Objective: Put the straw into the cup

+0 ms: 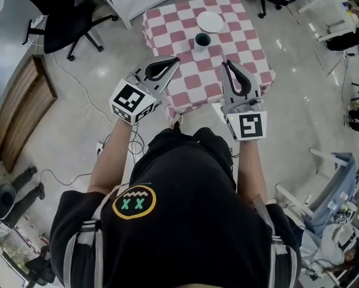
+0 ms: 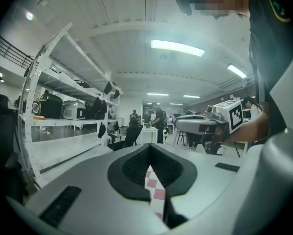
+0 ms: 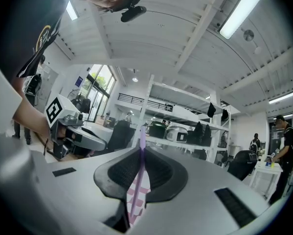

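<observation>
Right gripper (image 3: 142,148): jaws closed on a thin purple straw (image 3: 138,180) that runs lengthwise between the pads.
Left gripper (image 2: 150,152): jaws together, nothing held.
Cup (image 1: 202,40): on the checked tablecloth (image 1: 188,71), beyond both grippers, near a white plate (image 1: 210,21).

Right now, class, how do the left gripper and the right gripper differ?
The right gripper is shut on a purple straw; the left gripper is shut on nothing. The left gripper slants rightward; the right gripper points almost straight ahead. Both face the checked table.
</observation>
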Motion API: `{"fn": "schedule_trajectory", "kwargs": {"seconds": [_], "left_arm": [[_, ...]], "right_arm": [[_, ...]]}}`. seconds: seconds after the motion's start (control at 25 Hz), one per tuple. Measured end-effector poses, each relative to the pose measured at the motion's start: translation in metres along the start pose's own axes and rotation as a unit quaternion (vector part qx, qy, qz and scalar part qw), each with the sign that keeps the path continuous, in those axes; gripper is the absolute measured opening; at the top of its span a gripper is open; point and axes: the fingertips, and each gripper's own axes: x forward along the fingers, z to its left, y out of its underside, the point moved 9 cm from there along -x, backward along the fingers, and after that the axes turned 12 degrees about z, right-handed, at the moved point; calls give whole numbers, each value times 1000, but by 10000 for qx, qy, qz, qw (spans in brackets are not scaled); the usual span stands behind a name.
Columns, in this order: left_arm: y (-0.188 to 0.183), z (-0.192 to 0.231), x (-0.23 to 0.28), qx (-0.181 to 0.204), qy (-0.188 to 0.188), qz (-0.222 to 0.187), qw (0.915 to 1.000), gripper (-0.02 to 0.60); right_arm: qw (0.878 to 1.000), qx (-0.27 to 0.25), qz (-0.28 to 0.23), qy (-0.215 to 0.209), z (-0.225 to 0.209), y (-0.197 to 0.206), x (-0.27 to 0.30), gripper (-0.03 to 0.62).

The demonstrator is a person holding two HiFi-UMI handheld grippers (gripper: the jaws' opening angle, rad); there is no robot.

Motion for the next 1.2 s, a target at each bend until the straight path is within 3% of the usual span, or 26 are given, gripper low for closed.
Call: {"fn": "schedule_trajectory", "kwargs": {"seconds": [0.52,0.76,1.2], "left_arm": [[-4,32,29,-134,-100,85,9998,14],[-8,45,56,-123,-215,109,9996,14],[-23,61,105,-92,-360,224,9991,14]], "right_arm": [[9999,19,-63,-114,-33,3,45,52],[9990,220,-307,-232,-51,3,66,52],[9983,129,-324,-475,-88,21,105,52]]}}
